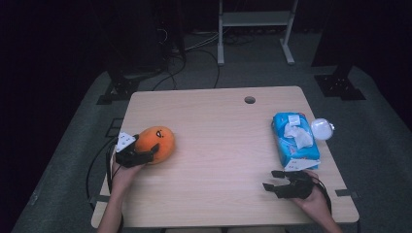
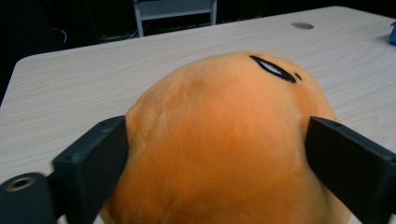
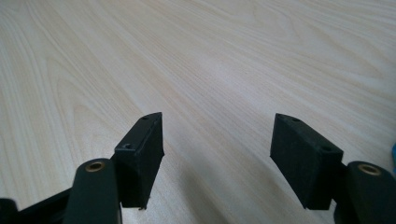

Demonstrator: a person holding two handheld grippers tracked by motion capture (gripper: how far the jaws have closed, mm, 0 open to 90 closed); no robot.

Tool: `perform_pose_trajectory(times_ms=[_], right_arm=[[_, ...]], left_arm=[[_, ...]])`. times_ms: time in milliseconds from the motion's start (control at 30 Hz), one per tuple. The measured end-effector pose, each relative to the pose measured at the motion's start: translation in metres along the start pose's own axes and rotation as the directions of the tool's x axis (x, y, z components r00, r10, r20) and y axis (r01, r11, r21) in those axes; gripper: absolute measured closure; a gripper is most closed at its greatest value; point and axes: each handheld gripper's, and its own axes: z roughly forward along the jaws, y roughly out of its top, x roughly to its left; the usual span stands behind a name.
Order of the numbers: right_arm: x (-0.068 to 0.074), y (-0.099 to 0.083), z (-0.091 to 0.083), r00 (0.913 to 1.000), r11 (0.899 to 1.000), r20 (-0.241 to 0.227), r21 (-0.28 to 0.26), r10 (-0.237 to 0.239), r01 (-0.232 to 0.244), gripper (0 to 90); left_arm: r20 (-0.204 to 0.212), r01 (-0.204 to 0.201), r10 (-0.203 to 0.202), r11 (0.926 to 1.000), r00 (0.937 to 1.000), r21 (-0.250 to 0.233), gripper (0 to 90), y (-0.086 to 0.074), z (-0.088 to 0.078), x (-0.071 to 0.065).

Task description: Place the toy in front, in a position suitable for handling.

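Slippage looks likely: left hand-held gripper (image 2: 215, 154) jaws straddle the orange plush toy (image 2: 224, 140), touching its rounded sides without squeezing; right hand-held gripper (image 3: 217, 154) hovers, jaws apart, over the worktop (image 3: 210, 56).

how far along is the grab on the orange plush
Done: the left gripper has reached the orange plush, and its jaws straddle the toy's two sides. In hand: closing on it; the jaws stand wide against the plush, with no firm squeeze showing. Left: clamping and lifting, since the plush sits on the table. The right gripper rests open near the blue packet, holding nothing.
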Motion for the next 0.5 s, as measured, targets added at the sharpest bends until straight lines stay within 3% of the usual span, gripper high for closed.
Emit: perform_pose_trajectory(times_ms=[100, 167, 233, 267, 367, 500], right_arm=[[0.000, 0.000, 0.000, 1.0000, 1.000, 0.000, 0.001, -0.001, 0.001, 33.4], [0.001, 0.000, 0.001, 1.0000, 1.000, -0.001, 0.003, -0.006, 0.006, 33.5], [0.001, 0.000, 0.002, 1.0000, 1.000, 0.001, 0.007, -0.008, 0.008, 33.7], [0.001, 0.000, 0.003, 1.0000, 1.000, 0.000, 0.010, -0.008, 0.008, 33.7], [0.001, 0.001, 0.004, 0.9999, 1.000, -0.001, 0.013, -0.010, 0.010, 33.8], [0.002, 0.001, 0.004, 0.9999, 1.000, 0.000, 0.012, -0.012, 0.012, 34.3]], left_arm=[[0.001, -0.005, 0.005, 0.9998, 1.0000, 0.018, 14.4, 0.001, 0.000, -0.001], [-0.011, -0.032, 0.032, 0.9986, 0.9994, 0.043, 17.9, 0.002, 0.000, -0.007], [-0.018, -0.034, 0.035, 0.9980, 0.9992, 0.053, 18.1, 0.002, 0.001, -0.009], [-0.030, -0.062, 0.064, 0.9952, 0.9975, 0.075, 18.0, 0.004, 0.003, -0.015], [-0.039, -0.081, 0.085, 0.9926, 0.9956, 0.090, 17.8, 0.005, 0.004, -0.019], [-0.015, -0.088, 0.090, 0.9913, 0.9959, 0.098, 17.9, 0.004, 0.004, -0.016]])
